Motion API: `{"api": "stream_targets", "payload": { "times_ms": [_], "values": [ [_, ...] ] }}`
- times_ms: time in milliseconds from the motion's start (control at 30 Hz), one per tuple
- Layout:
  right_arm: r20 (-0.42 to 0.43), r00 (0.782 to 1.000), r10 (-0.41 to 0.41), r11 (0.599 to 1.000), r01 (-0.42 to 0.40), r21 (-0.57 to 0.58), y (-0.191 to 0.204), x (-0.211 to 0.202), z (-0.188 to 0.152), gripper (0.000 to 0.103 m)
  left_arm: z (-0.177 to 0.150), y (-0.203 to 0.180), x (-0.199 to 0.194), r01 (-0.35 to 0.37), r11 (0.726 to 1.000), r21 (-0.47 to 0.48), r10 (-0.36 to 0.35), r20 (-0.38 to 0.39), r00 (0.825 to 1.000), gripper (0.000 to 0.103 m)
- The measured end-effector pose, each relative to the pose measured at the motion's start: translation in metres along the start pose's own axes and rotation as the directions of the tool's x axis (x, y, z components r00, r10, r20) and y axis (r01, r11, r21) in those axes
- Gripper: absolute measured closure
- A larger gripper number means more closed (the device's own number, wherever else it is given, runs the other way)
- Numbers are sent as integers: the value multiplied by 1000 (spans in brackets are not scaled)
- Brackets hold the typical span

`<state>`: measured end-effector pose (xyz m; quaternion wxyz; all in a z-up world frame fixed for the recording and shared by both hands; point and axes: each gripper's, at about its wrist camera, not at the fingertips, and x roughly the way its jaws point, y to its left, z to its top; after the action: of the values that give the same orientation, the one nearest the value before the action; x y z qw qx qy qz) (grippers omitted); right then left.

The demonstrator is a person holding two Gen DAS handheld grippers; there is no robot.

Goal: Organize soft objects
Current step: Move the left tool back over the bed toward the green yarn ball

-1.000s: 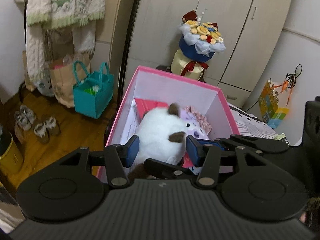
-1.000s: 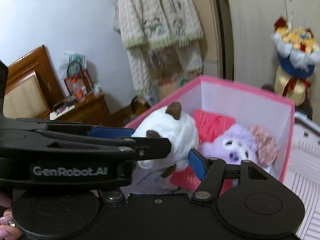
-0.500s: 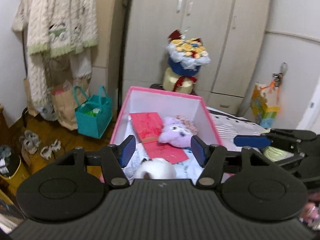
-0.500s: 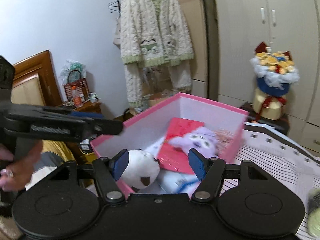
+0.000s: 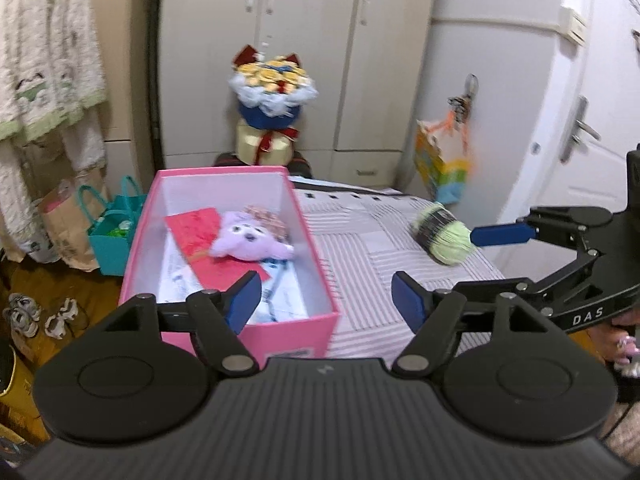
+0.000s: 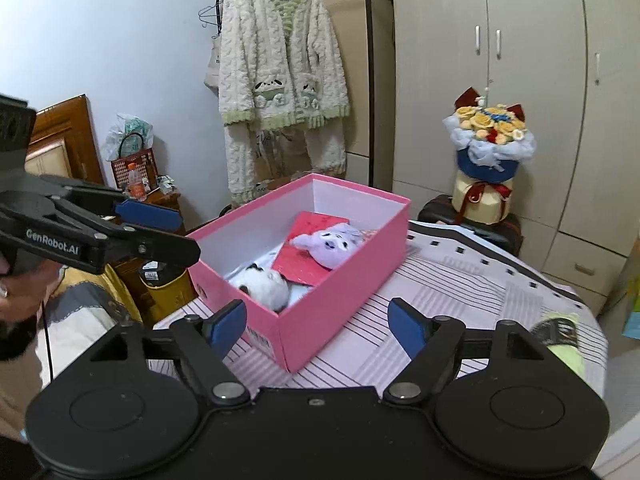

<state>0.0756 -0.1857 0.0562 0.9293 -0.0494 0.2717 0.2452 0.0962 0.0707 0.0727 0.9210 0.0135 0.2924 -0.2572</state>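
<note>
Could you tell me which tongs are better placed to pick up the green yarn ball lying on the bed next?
Probably the right tongs: in the left wrist view one blue fingertip already sits beside the green yarn ball, open. The left tongs face the pink box's near wall, farther from it.

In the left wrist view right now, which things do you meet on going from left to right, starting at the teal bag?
teal bag → pink box → ball of green yarn → right gripper
</note>
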Motion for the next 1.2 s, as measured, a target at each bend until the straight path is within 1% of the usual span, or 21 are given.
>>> {"api": "stream_targets", "payload": {
  "times_ms": [100, 167, 233, 300, 367, 533, 600, 667, 767, 933, 1033, 1100, 1200],
  "values": [
    [17, 1000, -4, 1000, 4, 1, -7, -19, -11, 17, 0, -16, -1, 20, 999, 31, -20, -9, 1000, 26],
    [31, 999, -21, 1000, 21, 5, -11, -29, -18, 17, 0, -27, 2, 24, 999, 46, -24, 0, 1000, 19],
    [37, 998, -46, 999, 45, 13, -17, -37, -26, 17, 1, -37, 8, 33, 998, 58, -34, 10, 999, 18],
    [41, 997, -64, 998, 63, 26, -24, -42, -34, 16, 2, -43, 15, 65, 997, 30, -65, -4, 998, 17],
    [42, 996, -79, 996, 77, 40, -31, -46, -43, 15, 2, -50, 23, 118, 993, 17, -117, -17, 993, 16],
    [66, 993, -96, 995, 95, 14, -48, -55, -64, 12, 6, -74, 46, 146, 989, 33, -145, -24, 989, 13],
    [69, 992, -106, 994, 104, 25, -58, -55, -71, 11, 9, -81, 59, 155, 988, 8, -155, -21, 988, 12],
    [69, 991, -111, 993, 108, 44, -70, -52, -76, 10, 11, -89, 72, 155, 988, -25, -155, -5, 988, 5],
    [67, 989, -130, 990, 126, 65, -88, -44, -85, 9, 14, -101, 96, 134, 991, -30, -134, 7, 991, 1],
    [54, 982, -179, 979, 173, 106, -120, -24, -101, 9, 15, -120, 142, 116, 993, -20, -116, -25, 993, 1],
    [89, 969, -229, 970, 220, 103, -135, -11, -111, 9, 14, -125, 173, 114, 992, -58, -116, -49, 992, 1],
    [86, 965, -248, 967, 242, 79, -141, -1, -116, 9, 13, -128, 186, 104, 992, -78, -107, -47, 993, 1],
    [87, 957, -276, 960, 270, 74, -149, 10, -118, 9, 15, -133, 206, 113, 988, -101, -119, -57, 991, 1]
  ]
}}
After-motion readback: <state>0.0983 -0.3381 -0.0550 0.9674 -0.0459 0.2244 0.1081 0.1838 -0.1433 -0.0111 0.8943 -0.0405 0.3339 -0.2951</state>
